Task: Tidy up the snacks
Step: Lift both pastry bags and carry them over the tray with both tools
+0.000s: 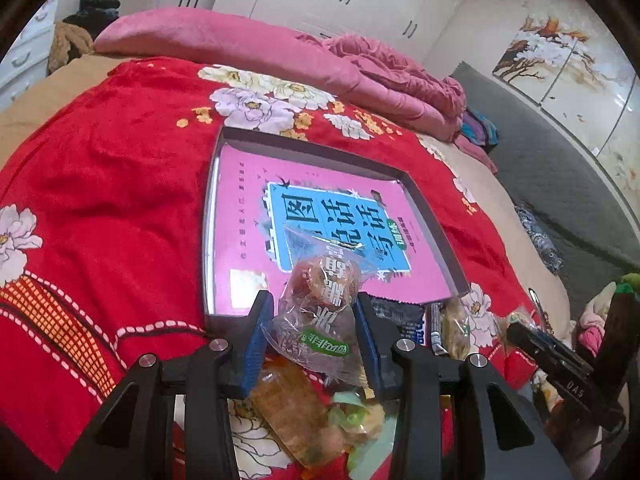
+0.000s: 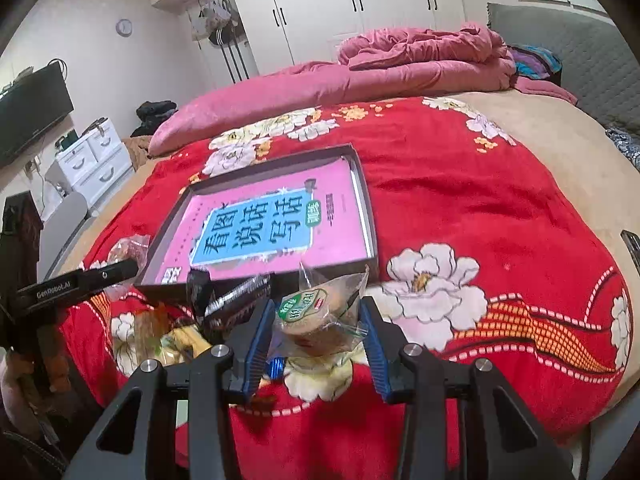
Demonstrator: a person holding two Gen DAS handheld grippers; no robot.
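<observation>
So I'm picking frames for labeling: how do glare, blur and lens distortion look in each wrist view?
Left wrist view: heavy fisheye bending of the tray rim, dark corner vignette, glints on the clear snack packet between the left gripper fingers, print still legible. Right wrist view: same curvature, sheen on the wardrobe doors, round pastry packet in the right gripper reasonably sharp.

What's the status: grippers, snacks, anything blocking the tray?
Left gripper shut on clear-wrapped reddish snack. Right gripper shut on clear-wrapped round brown pastry. Shallow dark tray ahead, pink book inside; path unobstructed.
</observation>
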